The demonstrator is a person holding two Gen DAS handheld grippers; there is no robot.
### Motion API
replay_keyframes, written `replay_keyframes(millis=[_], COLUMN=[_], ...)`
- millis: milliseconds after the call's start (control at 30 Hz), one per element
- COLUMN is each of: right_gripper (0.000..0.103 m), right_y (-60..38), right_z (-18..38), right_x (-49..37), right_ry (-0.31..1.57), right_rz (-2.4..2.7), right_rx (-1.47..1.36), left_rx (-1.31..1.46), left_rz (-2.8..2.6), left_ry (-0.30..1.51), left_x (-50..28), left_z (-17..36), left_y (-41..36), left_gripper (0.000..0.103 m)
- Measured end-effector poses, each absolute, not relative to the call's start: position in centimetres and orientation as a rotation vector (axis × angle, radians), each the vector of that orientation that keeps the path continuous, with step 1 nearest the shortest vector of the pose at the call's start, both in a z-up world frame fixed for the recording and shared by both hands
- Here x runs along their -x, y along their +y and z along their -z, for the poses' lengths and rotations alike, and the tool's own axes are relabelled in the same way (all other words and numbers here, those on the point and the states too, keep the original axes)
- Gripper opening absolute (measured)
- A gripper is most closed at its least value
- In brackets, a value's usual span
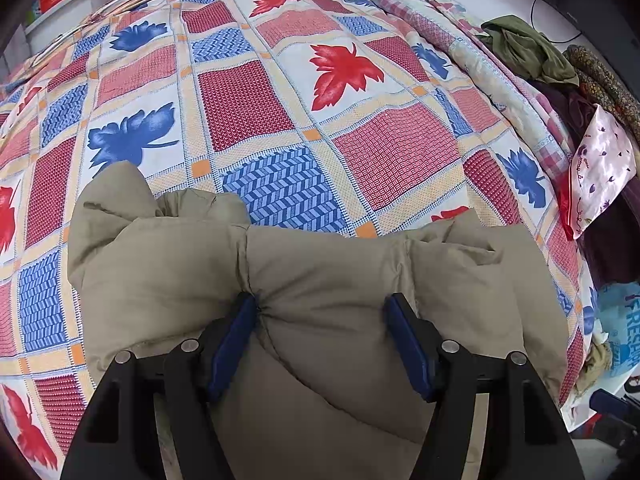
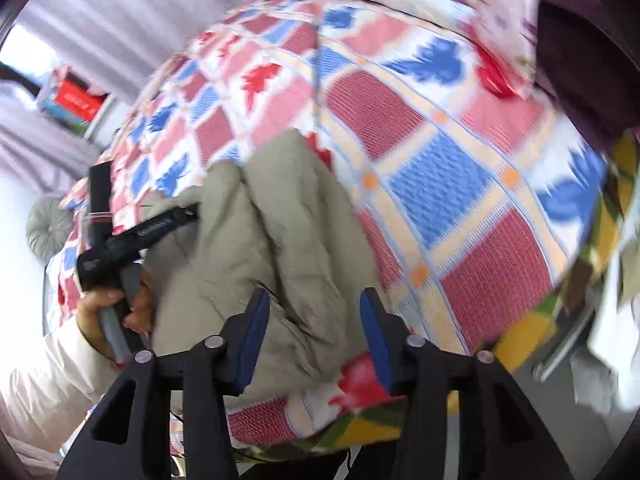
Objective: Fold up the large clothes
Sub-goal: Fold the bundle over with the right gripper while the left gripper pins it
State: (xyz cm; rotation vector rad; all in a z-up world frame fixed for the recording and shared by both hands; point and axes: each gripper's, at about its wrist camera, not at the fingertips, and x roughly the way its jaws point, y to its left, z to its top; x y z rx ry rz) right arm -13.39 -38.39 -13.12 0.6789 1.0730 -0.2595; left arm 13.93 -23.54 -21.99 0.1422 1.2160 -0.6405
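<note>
Where curtains [image 2: 100,20] hang, a leaf-patterned bedspread [image 1: 280,92] bears a padded jacket [image 1: 320,272].

**Padded khaki jacket bunched on the bed**

The khaki padded jacket [image 1: 320,280] lies crumpled on the patchwork bedspread [image 1: 256,92], near its front edge. Its quilted fabric is puffy, creased and folded over itself in thick bulges.

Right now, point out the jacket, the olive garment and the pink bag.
jacket [image 1: 320,264]: left wrist view, puffy middle panel.
olive garment [image 1: 528,48]: left wrist view, crumpled middle.
pink bag [image 1: 604,164]: left wrist view, shiny face.
</note>
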Motion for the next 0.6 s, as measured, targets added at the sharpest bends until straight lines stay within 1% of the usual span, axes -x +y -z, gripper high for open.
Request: replay_keyframes(millis=[33,67,100,133,167,267,367,467,600], right_gripper=[0.051,0.048,0.043,0.033,0.030,0.028,0.027,0.027,0.028], right_y=[-38.0,-37.4,-36.9,-36.5,-36.1,-35.2,-35.2,-34.8,-35.1], right_z=[13.3,13.6,14.1,14.7,15.4,18.3,20.3,21.2,21.1], right_x=[12.5,11.5,10.6,10.1,9.7,9.4,10.2,10.3,9.9], right_ry=[1.089,1.114,1.134,1.160,1.191,1.297,1.326,1.333,1.347], right_rz=[0.227,0.201,0.174,0.152,0.149,0.183,0.184,0.178,0.181], right_rx=[-0.649,-0.609,-0.577,-0.555,-0.535,-0.471,-0.498,-0.470,-0.508], left_rx=[-0.144,-0.147,-0.150,-0.151,-0.152,-0.152,-0.178,-0.170,-0.125], left_rz=[0.639,0.637,0.634,0.631,0.628,0.629,0.638,0.630,0.631], left_ry=[1.216,1.216,1.216,1.216,1.217,1.216,1.199,1.204,1.232], left_x=[-13.9,-13.9,-13.9,-13.8,-13.8,-13.4,-12.6,-12.3,-12.1], left_z=[22.0,22.0,21.9,21.9,21.9,21.6,21.4,20.8,19.3], left_y=[-23.5,-23.5,-23.5,-23.5,-23.5,-23.6,-23.8,-23.5,-21.7], left_gripper=[0.068,0.068,0.068,0.068,0.068,0.068,0.068,0.068,0.068])
